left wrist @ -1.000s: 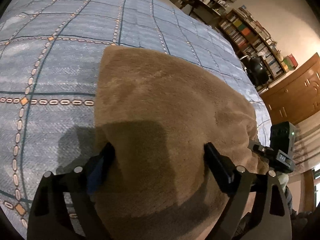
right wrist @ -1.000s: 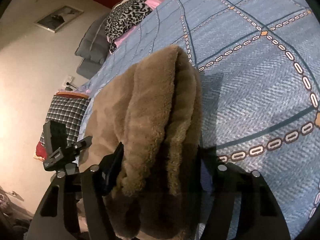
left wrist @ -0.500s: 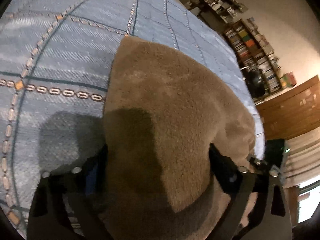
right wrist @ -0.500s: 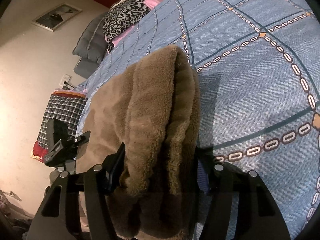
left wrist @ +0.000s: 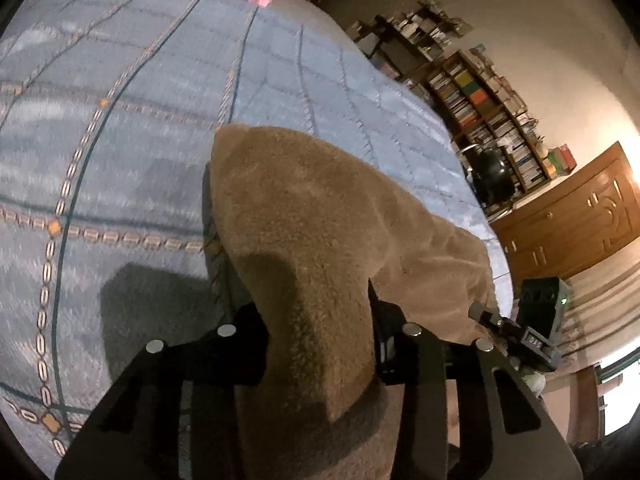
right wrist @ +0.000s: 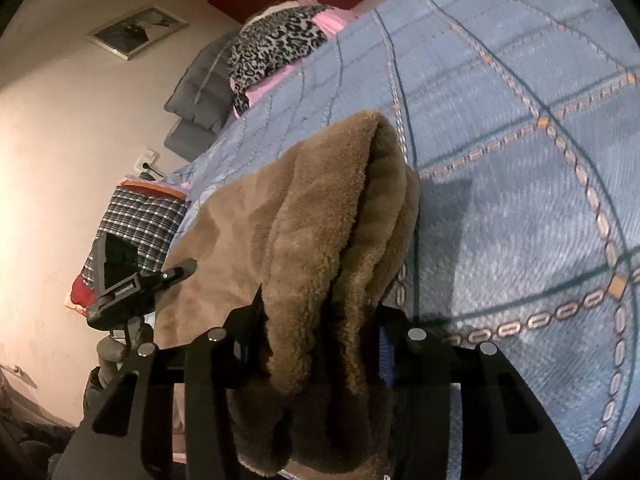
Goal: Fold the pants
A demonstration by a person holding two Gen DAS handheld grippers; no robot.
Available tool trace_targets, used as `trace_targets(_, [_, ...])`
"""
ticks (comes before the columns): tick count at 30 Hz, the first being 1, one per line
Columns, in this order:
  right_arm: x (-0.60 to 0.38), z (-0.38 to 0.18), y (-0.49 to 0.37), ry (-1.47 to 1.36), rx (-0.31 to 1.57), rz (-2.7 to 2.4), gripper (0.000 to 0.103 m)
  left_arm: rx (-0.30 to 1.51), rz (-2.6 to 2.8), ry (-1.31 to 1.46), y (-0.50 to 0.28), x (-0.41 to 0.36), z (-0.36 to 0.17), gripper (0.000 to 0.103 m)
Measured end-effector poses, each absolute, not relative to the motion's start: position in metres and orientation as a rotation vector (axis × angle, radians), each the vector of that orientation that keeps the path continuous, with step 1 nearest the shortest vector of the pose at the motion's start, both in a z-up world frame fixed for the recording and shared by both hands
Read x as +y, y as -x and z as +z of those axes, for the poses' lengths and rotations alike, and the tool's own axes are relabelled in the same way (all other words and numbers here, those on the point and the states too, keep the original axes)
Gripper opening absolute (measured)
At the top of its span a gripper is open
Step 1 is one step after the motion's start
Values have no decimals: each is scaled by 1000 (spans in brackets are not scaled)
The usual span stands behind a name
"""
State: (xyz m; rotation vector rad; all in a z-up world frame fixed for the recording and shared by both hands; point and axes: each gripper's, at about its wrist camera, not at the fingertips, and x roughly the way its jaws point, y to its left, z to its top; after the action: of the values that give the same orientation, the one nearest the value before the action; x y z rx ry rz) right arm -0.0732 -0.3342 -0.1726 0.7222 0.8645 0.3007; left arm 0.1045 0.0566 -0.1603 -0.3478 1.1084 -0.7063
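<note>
The brown fleece pants (left wrist: 312, 216) lie folded on the blue patterned bedspread (left wrist: 100, 140). My left gripper (left wrist: 316, 332) is shut on one near corner of the pants, the cloth bunched between its fingers and lifted off the bed. My right gripper (right wrist: 320, 320) is shut on the other near end of the pants (right wrist: 320, 208), where several thick layers are stacked. Each gripper shows at the edge of the other's view: the right one (left wrist: 520, 332) and the left one (right wrist: 132, 280).
A leopard-print and pink pillow (right wrist: 276, 44) and grey cushions (right wrist: 200, 92) lie at the head of the bed. A plaid bundle (right wrist: 136, 224) sits by the bed's side. Bookshelves (left wrist: 480, 96) and a wooden cabinet (left wrist: 568, 216) stand beyond the bed's far edge.
Both grippers have closed in on the pants from wide open. The gripped edge has risen off the bedspread and the cloth now bunches narrower between the fingers.
</note>
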Motion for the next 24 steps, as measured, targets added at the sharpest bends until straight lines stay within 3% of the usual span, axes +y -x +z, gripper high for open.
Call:
trace_targets(11, [-380, -123, 36, -669, 761, 247, 45, 1028, -753, 311, -152, -1, -119, 39])
trace_targets(24, [-461, -113, -86, -643, 736, 149, 45, 1037, -771, 323, -278, -94, -127, 39])
